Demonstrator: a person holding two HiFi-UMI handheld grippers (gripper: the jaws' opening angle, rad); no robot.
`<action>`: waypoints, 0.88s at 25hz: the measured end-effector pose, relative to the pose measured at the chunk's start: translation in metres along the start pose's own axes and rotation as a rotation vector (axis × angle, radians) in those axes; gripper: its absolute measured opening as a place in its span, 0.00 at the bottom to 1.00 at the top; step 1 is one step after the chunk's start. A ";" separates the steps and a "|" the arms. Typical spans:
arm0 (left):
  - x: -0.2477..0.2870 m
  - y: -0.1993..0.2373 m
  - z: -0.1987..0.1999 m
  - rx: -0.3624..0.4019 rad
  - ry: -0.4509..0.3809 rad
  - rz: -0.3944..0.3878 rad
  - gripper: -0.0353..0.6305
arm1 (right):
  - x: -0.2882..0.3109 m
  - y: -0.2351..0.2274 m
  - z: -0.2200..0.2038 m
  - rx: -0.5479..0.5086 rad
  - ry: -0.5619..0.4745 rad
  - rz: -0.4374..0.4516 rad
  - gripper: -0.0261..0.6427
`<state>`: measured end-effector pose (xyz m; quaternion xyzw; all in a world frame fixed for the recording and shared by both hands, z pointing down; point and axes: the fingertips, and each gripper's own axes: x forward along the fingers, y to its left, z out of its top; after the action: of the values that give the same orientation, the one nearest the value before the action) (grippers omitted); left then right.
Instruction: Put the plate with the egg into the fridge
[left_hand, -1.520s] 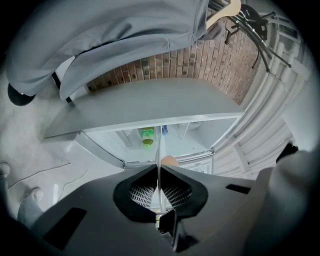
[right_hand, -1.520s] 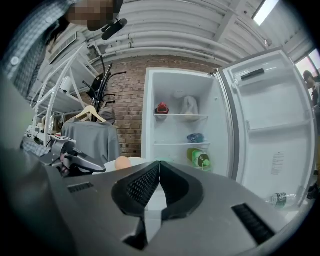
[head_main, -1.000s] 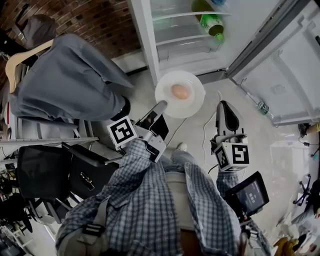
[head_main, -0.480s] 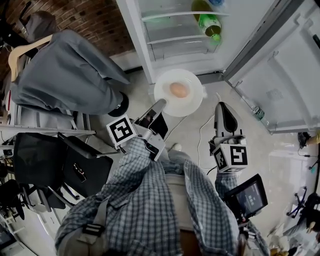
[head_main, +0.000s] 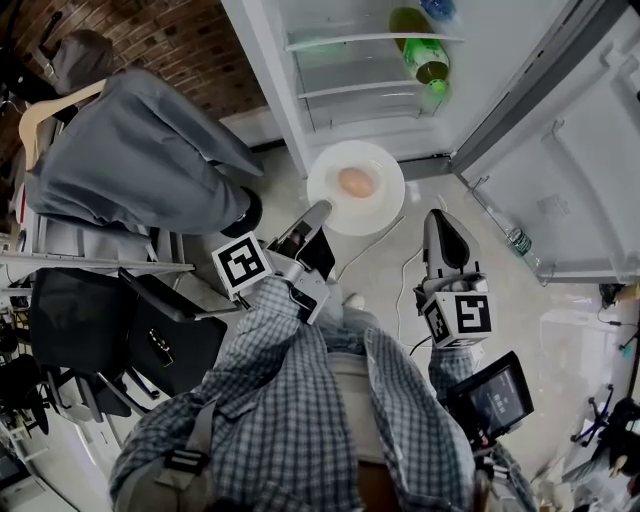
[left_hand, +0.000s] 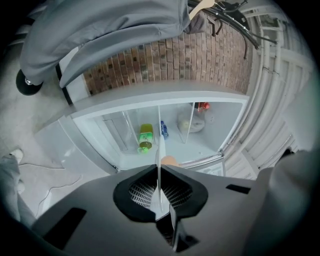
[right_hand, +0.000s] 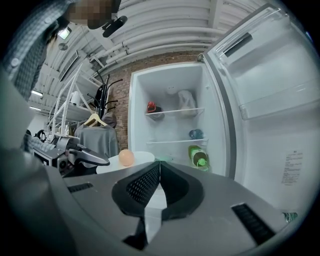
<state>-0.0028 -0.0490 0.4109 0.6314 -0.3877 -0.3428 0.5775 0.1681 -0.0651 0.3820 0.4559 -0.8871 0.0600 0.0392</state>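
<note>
- the fridge (head_main: 268, 75) stands open, with its door (head_main: 585, 170) swung wide to our right, so the way in is already free.
- the plate (head_main: 385, 205) with the egg (head_main: 356, 182) is up in the air just in front of the open fridge, above the floor (head_main: 500, 300). it is not yet inside and it rests on no shelf.
- we judge the task to be around the middle: the plate is picked up and the fridge is opened. what is left is to bring the plate in, set it on a shelf and let it go.
- the left tool (head_main: 318, 212) is clenched on the near rim of the plate. in the left gripper view the thin white rim passes edge-on between the pads, and the egg shows just behind it.
- the plate is held by this one edge only and the egg lies loose near its middle, so we think the egg could roll if the plate tips.
- the right tool (head_main: 437, 222) has its jaws pressed together with nothing between them. it hangs beside the plate, apart from it, and touches nothing.
- inside the fridge a green bottle (head_main: 425, 55) lies at the right side of a shelf. the shelf space to the left of it looks free to us, and may take the plate.
</note>
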 end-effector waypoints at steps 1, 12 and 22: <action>0.003 -0.001 0.002 0.001 0.001 -0.003 0.08 | 0.003 -0.001 0.001 -0.002 -0.001 0.001 0.05; 0.042 -0.003 0.035 -0.011 0.028 -0.020 0.08 | 0.054 -0.006 0.015 -0.057 -0.003 0.008 0.05; 0.068 -0.005 0.066 -0.007 0.080 -0.034 0.08 | 0.097 -0.011 0.027 -0.045 -0.013 -0.040 0.05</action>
<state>-0.0287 -0.1397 0.4009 0.6489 -0.3525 -0.3284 0.5889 0.1204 -0.1530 0.3682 0.4728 -0.8793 0.0361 0.0449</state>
